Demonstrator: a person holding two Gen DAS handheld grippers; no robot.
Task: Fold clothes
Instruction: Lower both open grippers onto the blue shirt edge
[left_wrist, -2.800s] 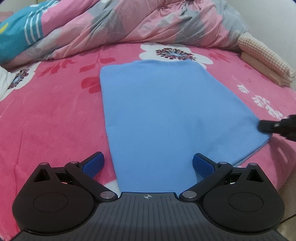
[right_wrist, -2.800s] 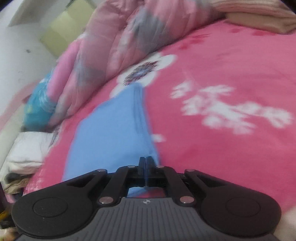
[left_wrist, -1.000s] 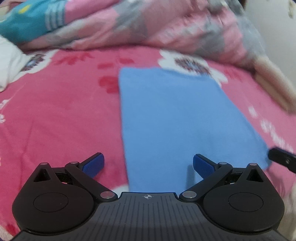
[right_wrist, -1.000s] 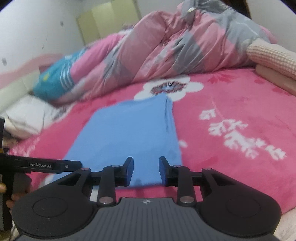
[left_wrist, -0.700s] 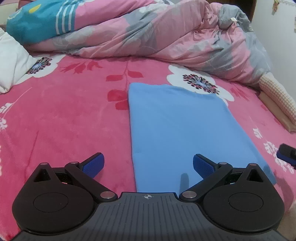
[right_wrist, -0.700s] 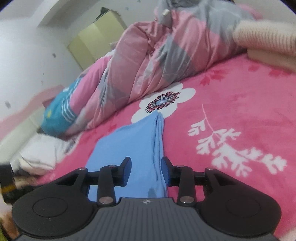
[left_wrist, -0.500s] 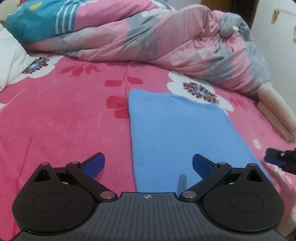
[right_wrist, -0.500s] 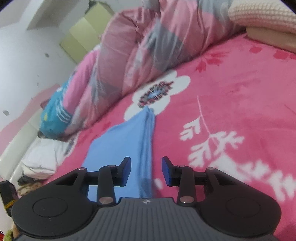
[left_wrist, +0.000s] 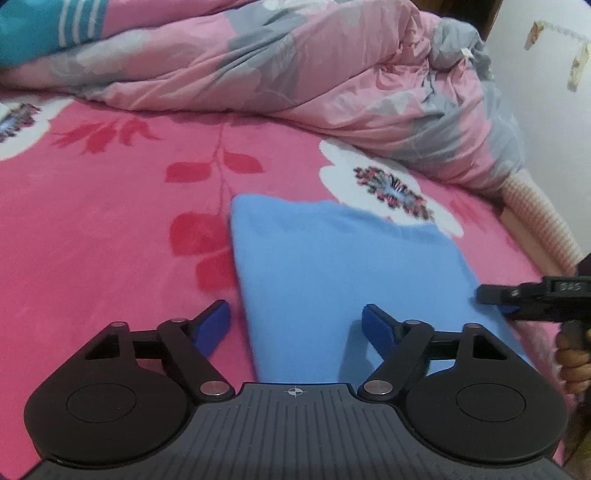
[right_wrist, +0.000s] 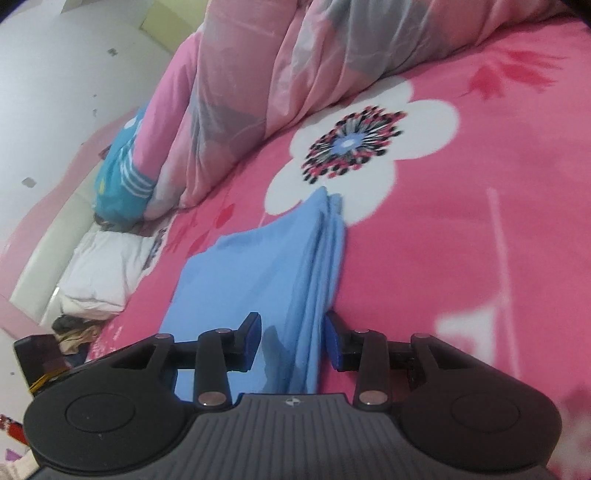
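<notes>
two hand-held grippers flanked a blue garment (left_wrist: 332, 277) that lay flat as a neat rectangle on the pink flowered bed (left_wrist: 110, 206), short of the bunched quilt (left_wrist: 258, 62). its right-hand edge showed several stacked layers in the right wrist view, so the cloth was already folded at least once; whether a further fold was due or this was the finished shape, the frames did not settle.

the left gripper (left_wrist: 295, 325) hovered at the near left corner, its jaws spread wide and holding nothing; one blue pad stood over the bed, the other over the cloth. the right gripper (right_wrist: 293, 338) sat low at the layered right edge, jaws partly open with the stacked edge running up between them. contact with the cloth could not be told, and nothing was clamped.

judged from this, the hands were placed either to take the near edge for another fold or to square off a finished one. any grasp there would need every layer caught together, or the stack would slip apart.
</notes>
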